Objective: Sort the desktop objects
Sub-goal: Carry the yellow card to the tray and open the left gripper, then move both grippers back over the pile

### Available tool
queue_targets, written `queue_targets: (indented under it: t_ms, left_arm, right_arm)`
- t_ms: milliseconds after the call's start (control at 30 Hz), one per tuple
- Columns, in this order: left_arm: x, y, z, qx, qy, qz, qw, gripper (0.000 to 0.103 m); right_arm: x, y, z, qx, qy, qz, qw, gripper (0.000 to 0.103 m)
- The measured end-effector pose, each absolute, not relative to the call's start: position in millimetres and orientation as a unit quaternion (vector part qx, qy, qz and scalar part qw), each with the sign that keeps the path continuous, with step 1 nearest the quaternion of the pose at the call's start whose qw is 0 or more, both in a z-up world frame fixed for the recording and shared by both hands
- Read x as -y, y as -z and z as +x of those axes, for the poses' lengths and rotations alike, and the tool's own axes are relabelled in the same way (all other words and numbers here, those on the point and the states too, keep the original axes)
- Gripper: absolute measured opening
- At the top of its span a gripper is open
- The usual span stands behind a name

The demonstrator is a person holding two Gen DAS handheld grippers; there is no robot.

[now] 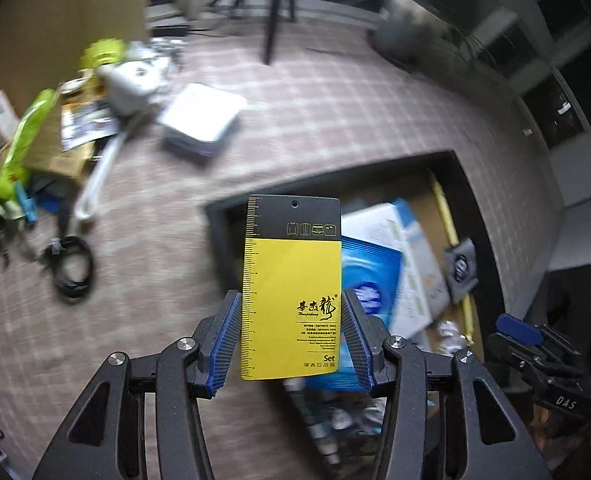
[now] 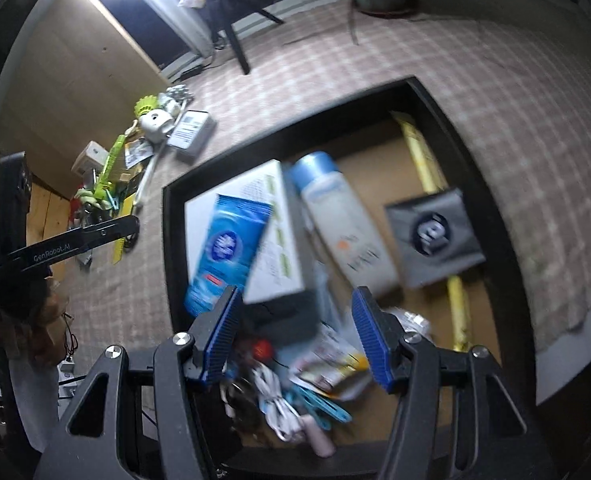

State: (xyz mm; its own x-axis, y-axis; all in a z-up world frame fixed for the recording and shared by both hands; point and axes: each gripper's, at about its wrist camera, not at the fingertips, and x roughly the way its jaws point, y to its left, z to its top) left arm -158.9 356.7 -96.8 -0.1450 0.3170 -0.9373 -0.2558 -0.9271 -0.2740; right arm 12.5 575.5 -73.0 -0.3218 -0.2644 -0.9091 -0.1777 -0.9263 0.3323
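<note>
Over the tray's near-left corner: a tag held for sorting.

The checked tablecloth (image 1: 335,92) carries a black tray (image 2: 495,216) at its right end, already partly filled: a white box (image 2: 271,240), a bottle (image 2: 343,216), a blue tube (image 2: 227,240), a grey pouch (image 2: 435,236), cables and clips. Much clutter waits near the cloth's far-left corner, including a white case (image 1: 203,116) and a black cable (image 1: 71,264), so I judge the sorting roughly midway. The left gripper (image 1: 291,340) pinches the yellow tag (image 1: 291,288) upright above the tray's edge. The right gripper (image 2: 295,336) hangs spread and empty over the tray.
</note>
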Motion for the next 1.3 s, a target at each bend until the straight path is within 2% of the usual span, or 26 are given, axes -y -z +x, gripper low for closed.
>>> queue_targets:
  t_ms: [367,500,633,900,1300]
  left_arm:
    - [-404.3,98.6,-144.9,0.010,-0.752,-0.626,0.204,0.047]
    - [-408.4,97.9,-140.9,0.002,-0.759,-0.622,0.195,0.053]
    - [-403.0,94.8,-138.2,0.007,-0.763,-0.617,0.193,0.053]
    - [-357.4,91.1,-140.2,0.029,-0.771,-0.614,0.168,0.052]
    - [-222.6,106.7,-150.3,0.085,-0.788,-0.604,0.076,0.051]
  right_arm:
    - [-612.2,76.5,41.0,0.203,0.789,0.580,0.013,0.056]
    - [-615.3,77.9,45.5,0.202,0.788,0.582,0.012,0.056]
    - [-613.4,80.1,45.3,0.200,0.785,0.586,0.014,0.056]
    - [-588.7,78.0,34.7,0.184,0.786,0.590,0.036,0.056]
    - [-479.9,57.3,-17.3,0.121,0.792,0.586,0.118,0.056]
